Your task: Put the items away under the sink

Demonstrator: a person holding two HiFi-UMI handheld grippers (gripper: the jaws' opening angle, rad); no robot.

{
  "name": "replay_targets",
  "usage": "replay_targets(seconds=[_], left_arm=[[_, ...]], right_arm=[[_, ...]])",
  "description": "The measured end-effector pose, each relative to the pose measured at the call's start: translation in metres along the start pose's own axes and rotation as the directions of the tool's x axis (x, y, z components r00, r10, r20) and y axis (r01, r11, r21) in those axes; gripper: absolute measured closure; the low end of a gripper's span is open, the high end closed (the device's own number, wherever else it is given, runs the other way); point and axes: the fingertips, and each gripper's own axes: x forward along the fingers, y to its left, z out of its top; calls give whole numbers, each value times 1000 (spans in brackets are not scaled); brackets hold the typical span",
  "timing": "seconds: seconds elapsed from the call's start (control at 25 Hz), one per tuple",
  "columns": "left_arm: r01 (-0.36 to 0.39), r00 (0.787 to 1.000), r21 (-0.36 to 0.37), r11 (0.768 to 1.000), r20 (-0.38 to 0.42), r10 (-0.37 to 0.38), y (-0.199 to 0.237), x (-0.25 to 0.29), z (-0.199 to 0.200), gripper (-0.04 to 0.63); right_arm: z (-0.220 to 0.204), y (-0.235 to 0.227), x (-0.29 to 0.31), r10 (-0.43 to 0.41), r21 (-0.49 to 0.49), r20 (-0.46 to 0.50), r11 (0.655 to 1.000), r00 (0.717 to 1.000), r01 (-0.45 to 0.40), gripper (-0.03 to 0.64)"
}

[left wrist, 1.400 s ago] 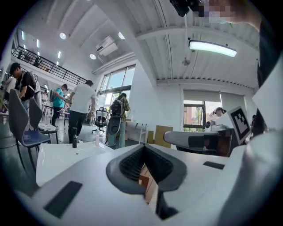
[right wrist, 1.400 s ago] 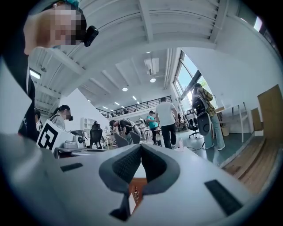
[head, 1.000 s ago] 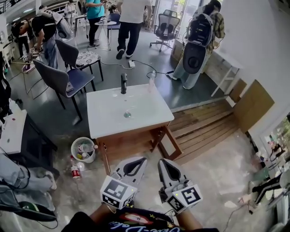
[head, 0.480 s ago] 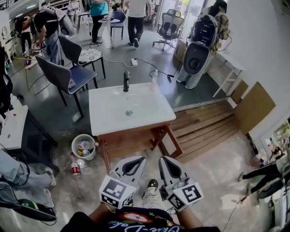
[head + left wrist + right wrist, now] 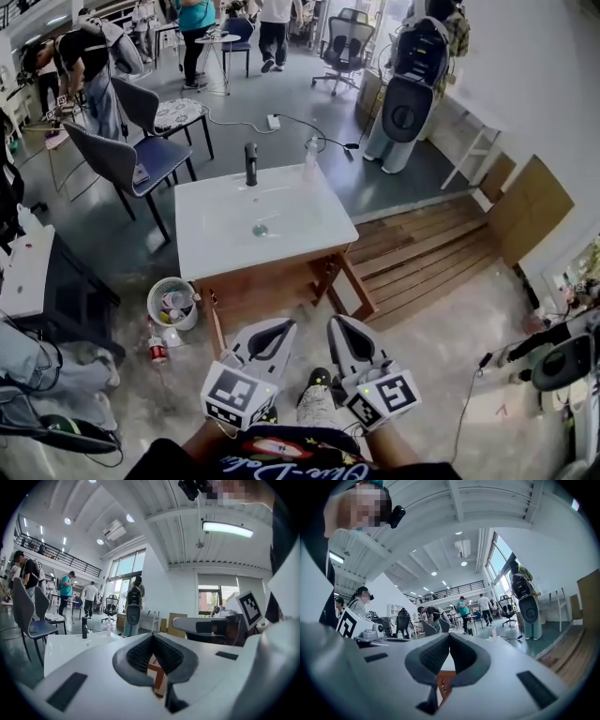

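Wooden cabinet (image 5: 272, 291) under white sink top (image 5: 281, 225), straight ahead, not yet in reach. At the left, bin (image 5: 173, 285) beside the cabinet, with small bottle (image 5: 157, 352) on the floor just near of it. On the far right corner of the top, clear bottle (image 5: 310, 155), right of the faucet (image 5: 250, 165). Probably the items to store, but not sure which. Left claw (image 5: 152, 637) clenched on nothing, held low and near. Right claw (image 5: 450, 635) just beside, also clenched and empty.

Step in hand, as judged: the approach. Walk closer first, then release a claw only when close to a bottle. For the small bottle use the left claw, being on that side, and grasp at the middle. For the clear bottle use the right claw, low on the body: tall and likely light, so easy to tip. Keep away from the faucet while reaching. Cabinet front open or closed: not possible to tell from here, so look before carrying anything down.

Compared with a second ago: bin and both bottles in the same places. Both claws clenched as before, a little lower in the view. Shoe (image 5: 318, 380) now visible between them, absent then. Walkers at the far side further away.
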Motion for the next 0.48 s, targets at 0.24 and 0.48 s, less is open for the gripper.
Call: replay_targets(seconds=[0.24, 0.48], left_arm=[[-9, 1000, 19, 1000, -12, 9, -4, 16, 0, 589], [-33, 999, 28, 999, -17, 33, -4, 40, 4, 589]], right_arm=[[1, -17, 4, 10, 20, 15, 1000, 1000, -10, 609], [4, -44, 8, 19, 38, 14, 999, 1000, -20, 608]])
